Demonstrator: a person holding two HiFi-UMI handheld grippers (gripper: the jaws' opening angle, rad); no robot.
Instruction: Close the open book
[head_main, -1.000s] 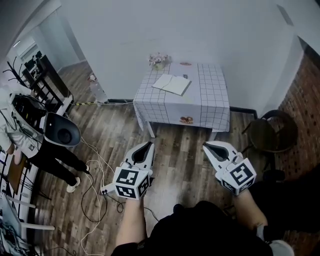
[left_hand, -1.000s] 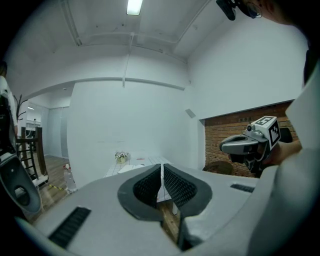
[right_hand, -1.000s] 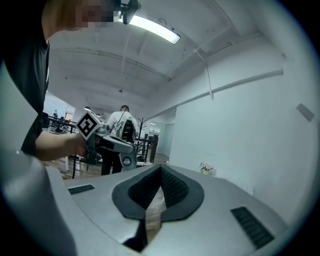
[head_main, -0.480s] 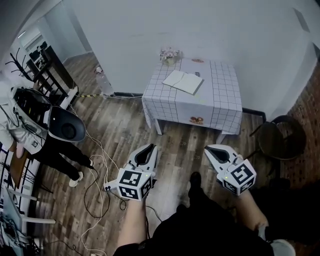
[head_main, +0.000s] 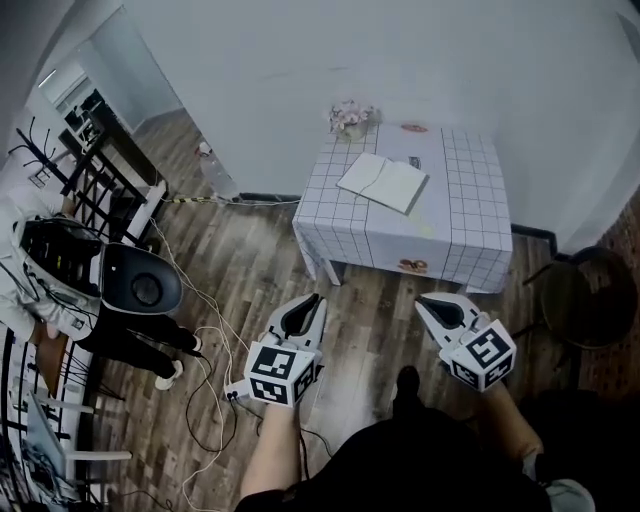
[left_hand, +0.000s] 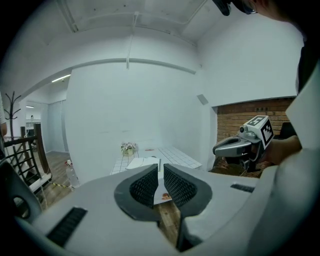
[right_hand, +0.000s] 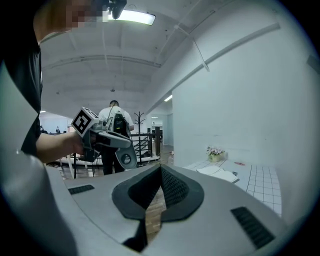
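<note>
Okay so the open book (head_main: 383, 182) is lying flat, pages up, on the tabletop (head_main: 470, 200), which has a white cloth with a grid pattern and sits against the white wall. In the head view the book is on the back-left part of the cloth. A little bunch of flowers (head_main: 350, 115) stands near it at the back corner, and there's a small dark thing just beside its far edge that I can't make out.

Both tongs are well apart from the book, held out over the wood floor (head_main: 250, 270) in front of the tabletop, and neither touches anything. The left tongs (head_main: 308, 303) are pretty much closed, with only a thin slit between the ribbed pads and nothing in it. The left gripper view shows the book far beyond the tips. The right tongs (head_main: 425, 303) are fully closed, pads meeting at the tips, also empty. Each one points roughly toward the tabletop, and each shows up off to the side in the other's view.

Other stuff: loose cables (head_main: 205, 350) trail across the floor on the left. Another person (head_main: 60, 290) stands at the far left near a black railing, and a dark round chair (head_main: 585, 300) sits to the right of the tabletop.
</note>
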